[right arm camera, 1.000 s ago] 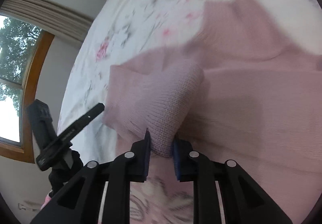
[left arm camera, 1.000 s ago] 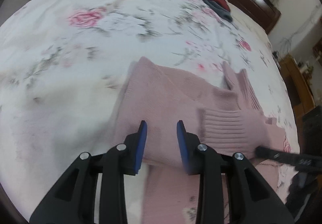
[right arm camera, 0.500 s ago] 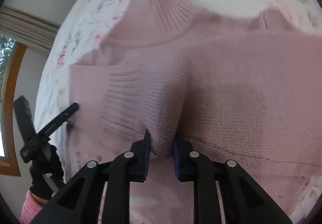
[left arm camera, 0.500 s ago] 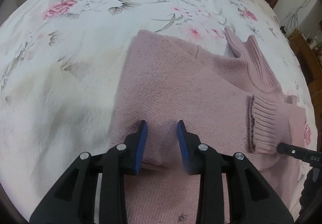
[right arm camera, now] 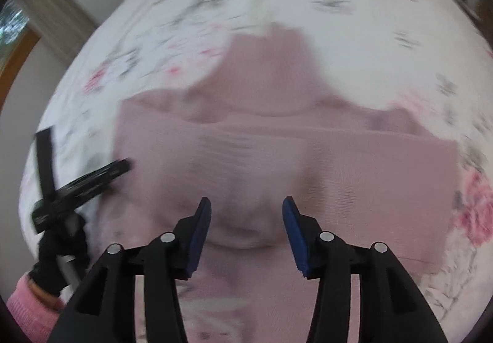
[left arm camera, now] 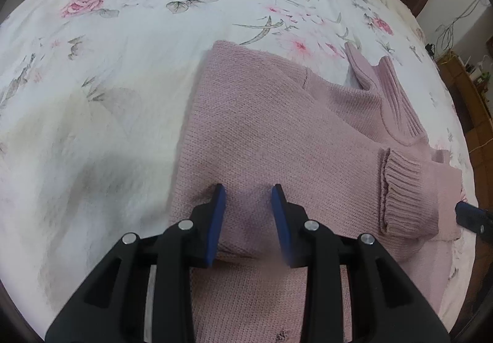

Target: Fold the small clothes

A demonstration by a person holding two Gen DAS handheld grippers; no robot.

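On the floral bedsheet to my left nothing has shifted; the pink sweater lies flat beside it, one sleeve folded across its body, ribbed cuff near the far edge. My left gripper hovers over the knit as it did a second ago, jaws moderately apart, empty. Further right, my right gripper has just let go of the sleeve it pinched; its jaws now stand wide, holding nothing. That view is blurred, so contact I can't confirm. I judge the sleeve fold complete.
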